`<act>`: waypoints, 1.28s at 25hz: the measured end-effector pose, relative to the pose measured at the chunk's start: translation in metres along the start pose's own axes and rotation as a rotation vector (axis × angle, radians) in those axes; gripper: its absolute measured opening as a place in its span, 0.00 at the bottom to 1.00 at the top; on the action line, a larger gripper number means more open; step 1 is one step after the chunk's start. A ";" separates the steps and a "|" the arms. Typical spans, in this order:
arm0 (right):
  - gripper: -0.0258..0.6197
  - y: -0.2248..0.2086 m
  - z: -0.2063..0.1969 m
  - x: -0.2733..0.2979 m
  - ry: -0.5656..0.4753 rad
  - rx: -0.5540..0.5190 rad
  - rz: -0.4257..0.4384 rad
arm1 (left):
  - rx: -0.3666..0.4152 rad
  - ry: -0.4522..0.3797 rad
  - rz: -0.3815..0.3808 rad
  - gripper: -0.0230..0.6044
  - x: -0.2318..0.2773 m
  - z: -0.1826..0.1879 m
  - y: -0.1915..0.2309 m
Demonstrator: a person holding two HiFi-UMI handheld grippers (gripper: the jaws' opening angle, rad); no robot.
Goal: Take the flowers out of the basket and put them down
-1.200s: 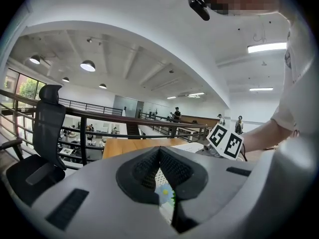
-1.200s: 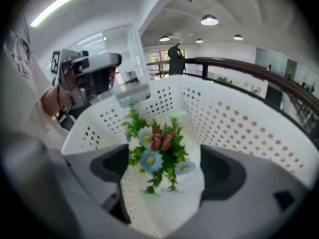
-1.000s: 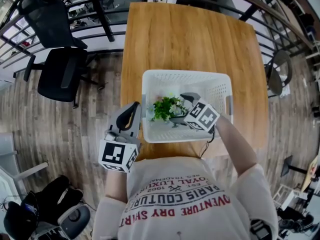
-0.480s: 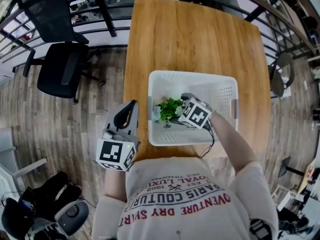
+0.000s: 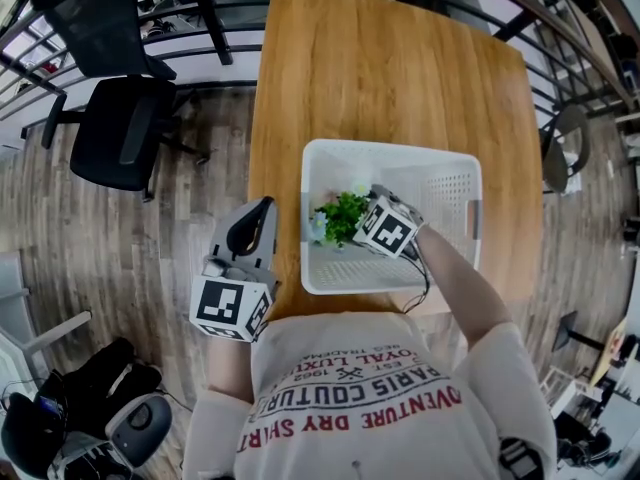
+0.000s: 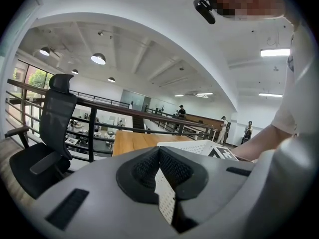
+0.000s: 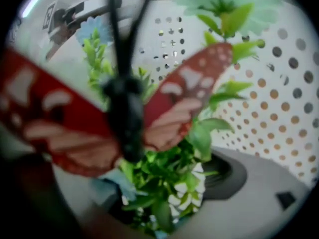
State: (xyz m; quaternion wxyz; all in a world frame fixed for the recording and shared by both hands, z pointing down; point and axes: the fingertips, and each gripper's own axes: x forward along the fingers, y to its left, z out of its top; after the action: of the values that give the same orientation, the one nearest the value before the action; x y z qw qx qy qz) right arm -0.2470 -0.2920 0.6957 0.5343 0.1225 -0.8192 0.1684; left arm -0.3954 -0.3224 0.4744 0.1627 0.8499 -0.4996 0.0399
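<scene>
In the head view a bunch of artificial flowers point(image 5: 343, 215) with green leaves lies inside the white perforated basket point(image 5: 445, 190). My right gripper point(image 5: 362, 206) reaches into the basket and is right up against the bunch. In the right gripper view the flowers point(image 7: 164, 183) fill the gap between the jaws, and a red butterfly ornament point(image 7: 164, 111) on the bunch sits close to the lens. The right pad point(image 7: 227, 173) stands wide of the middle and the other jaw is hidden. My left gripper point(image 5: 260, 211) point(image 6: 159, 151) is shut and empty, left of the basket off the table edge.
The basket sits at the near end of a wooden table point(image 5: 390, 78). A black office chair point(image 5: 115, 133) and a metal railing point(image 5: 200, 28) stand left of and beyond the table. The basket wall point(image 6: 192, 146) shows just past the left jaws.
My right gripper has moved left inside the basket until it reached the flowers. The flowers and the left gripper have hardly moved.
</scene>
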 end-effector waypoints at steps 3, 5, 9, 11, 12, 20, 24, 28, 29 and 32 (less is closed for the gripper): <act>0.73 0.000 0.001 0.001 -0.016 0.008 0.004 | -0.010 0.002 -0.001 0.06 0.001 -0.001 0.001; 0.73 -0.001 0.000 0.002 -0.017 0.009 0.001 | -0.010 0.000 -0.003 0.06 0.002 -0.001 0.001; 0.74 -0.003 -0.002 0.003 0.006 0.005 -0.008 | -0.002 -0.002 -0.004 0.06 0.003 0.000 -0.001; 0.73 -0.001 -0.002 0.003 0.008 0.004 -0.004 | 0.008 0.001 -0.008 0.06 0.002 0.001 -0.004; 0.73 -0.001 -0.001 0.002 0.008 0.004 -0.003 | 0.014 0.002 -0.011 0.06 0.001 0.001 -0.006; 0.73 -0.011 0.002 -0.021 -0.029 0.069 -0.030 | 0.040 0.007 -0.022 0.06 -0.005 0.009 -0.013; 0.73 -0.019 0.006 -0.052 -0.080 0.067 -0.071 | 0.057 0.005 -0.022 0.06 -0.009 0.017 -0.027; 0.73 -0.021 0.007 -0.092 -0.147 0.056 -0.103 | 0.090 -0.019 -0.011 0.06 -0.013 0.030 -0.052; 0.73 -0.023 0.007 -0.102 -0.162 0.051 -0.112 | 0.102 -0.026 -0.007 0.06 -0.013 0.035 -0.061; 0.73 -0.029 0.000 -0.134 -0.200 0.035 -0.136 | 0.139 -0.059 -0.012 0.06 -0.013 0.047 -0.097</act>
State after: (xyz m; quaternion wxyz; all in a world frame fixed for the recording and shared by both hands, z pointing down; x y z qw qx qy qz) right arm -0.1828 -0.3157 0.5770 0.4577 0.2030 -0.8553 0.1329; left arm -0.3229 -0.2832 0.4038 0.0889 0.8630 -0.4950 0.0483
